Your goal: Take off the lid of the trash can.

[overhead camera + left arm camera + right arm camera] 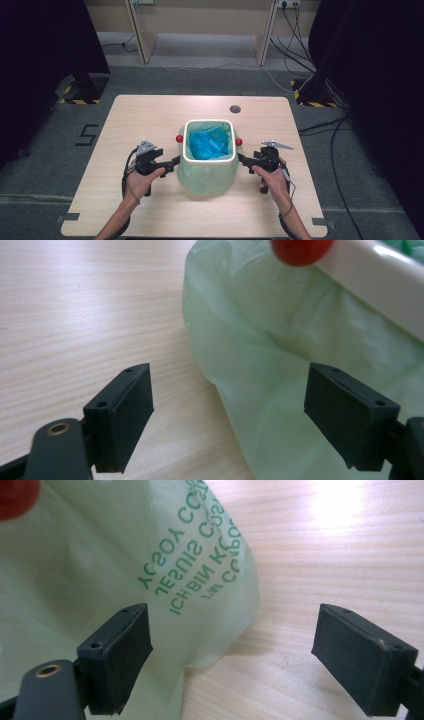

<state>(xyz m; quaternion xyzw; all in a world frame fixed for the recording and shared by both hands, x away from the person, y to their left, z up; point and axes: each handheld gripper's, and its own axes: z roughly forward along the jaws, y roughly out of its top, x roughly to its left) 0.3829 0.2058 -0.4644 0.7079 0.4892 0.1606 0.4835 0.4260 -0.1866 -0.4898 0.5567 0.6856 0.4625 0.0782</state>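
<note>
Green bag (pixel 206 176) lining the white bin (pixel 209 158) is sitting mid-table between 2 grippers: left gripper (pixel 173 163) and right gripper (pixel 243 160) are flanking it, jaws wide, gripping nothing.

Bin (pixel 209 159) at tabletop (pixel 150 115) centre, bag (pixel 205 180) draped over its outside, crumpled liner (pixel 207 142) inside. Left hand-held gripper (pixel 175 164) just left of bin, right hand-held gripper (pixel 242 159) just right. Knobs (pixel 179 138) on both bin sides.
</note>
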